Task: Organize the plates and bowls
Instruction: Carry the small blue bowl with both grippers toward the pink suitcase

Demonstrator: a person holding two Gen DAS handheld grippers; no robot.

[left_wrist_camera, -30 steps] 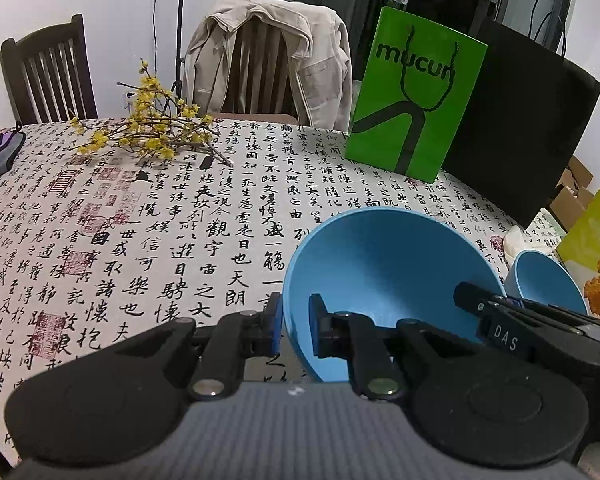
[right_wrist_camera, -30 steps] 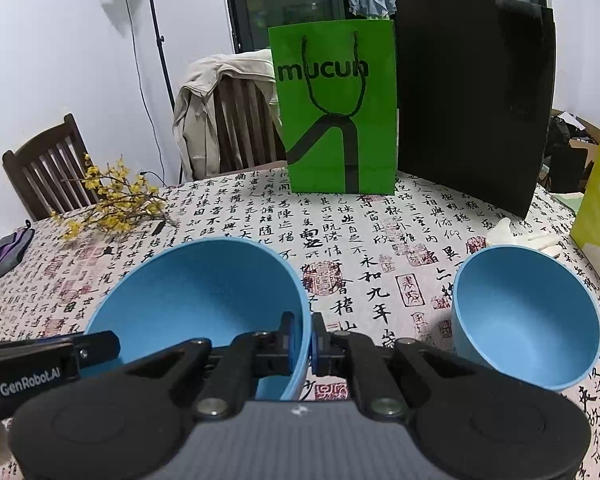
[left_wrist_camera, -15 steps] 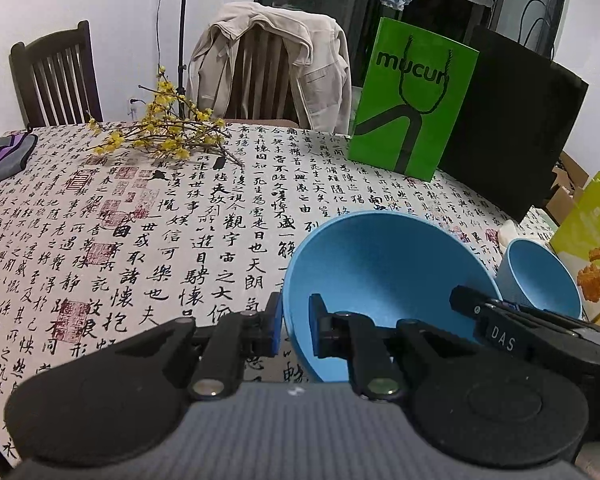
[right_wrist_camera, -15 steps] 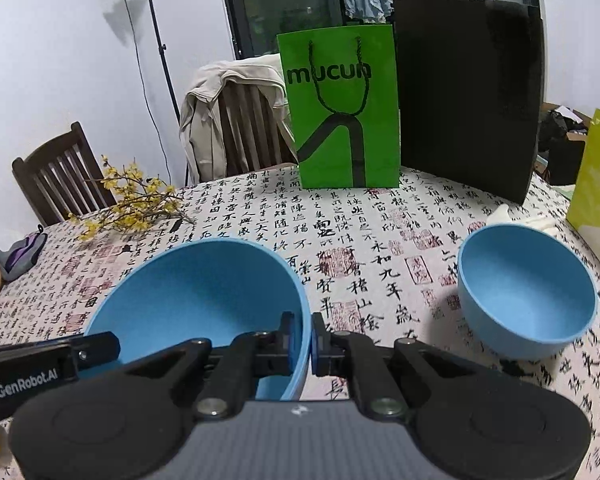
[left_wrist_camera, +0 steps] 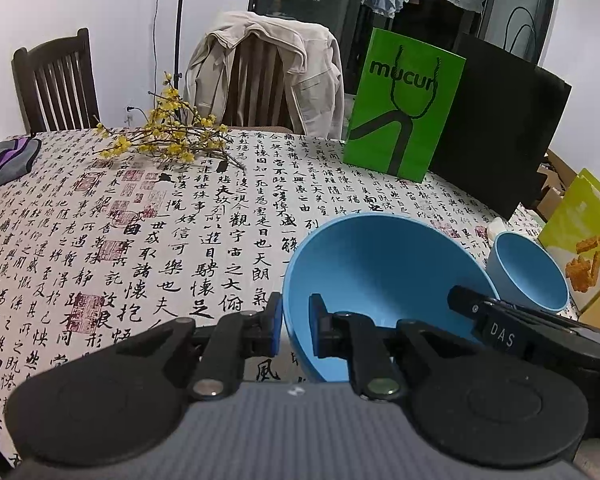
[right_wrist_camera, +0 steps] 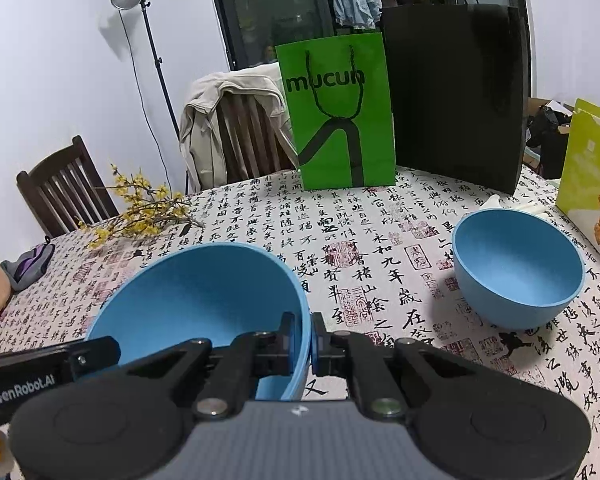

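Observation:
A large blue bowl (left_wrist_camera: pixel 380 272) is held above the table by both grippers. My left gripper (left_wrist_camera: pixel 296 330) is shut on its left rim. My right gripper (right_wrist_camera: pixel 306 340) is shut on its right rim, and the bowl (right_wrist_camera: pixel 196 296) fills the lower left of the right wrist view. A smaller blue bowl (right_wrist_camera: pixel 516 268) stands upright on the tablecloth to the right; it also shows in the left wrist view (left_wrist_camera: pixel 528 276), behind the right gripper's body.
The table (left_wrist_camera: pixel 140 248) has a calligraphy cloth. A green paper bag (right_wrist_camera: pixel 340 120) and a black bag (right_wrist_camera: pixel 456 96) stand at the back. Yellow flower twigs (left_wrist_camera: pixel 168 144) lie at the back left. A yellow-green box (right_wrist_camera: pixel 592 176) stands at the right. Chairs stand behind.
Both grippers have risen with the large bowl, so the table and the small bowl look lower and farther. The grip is unchanged.

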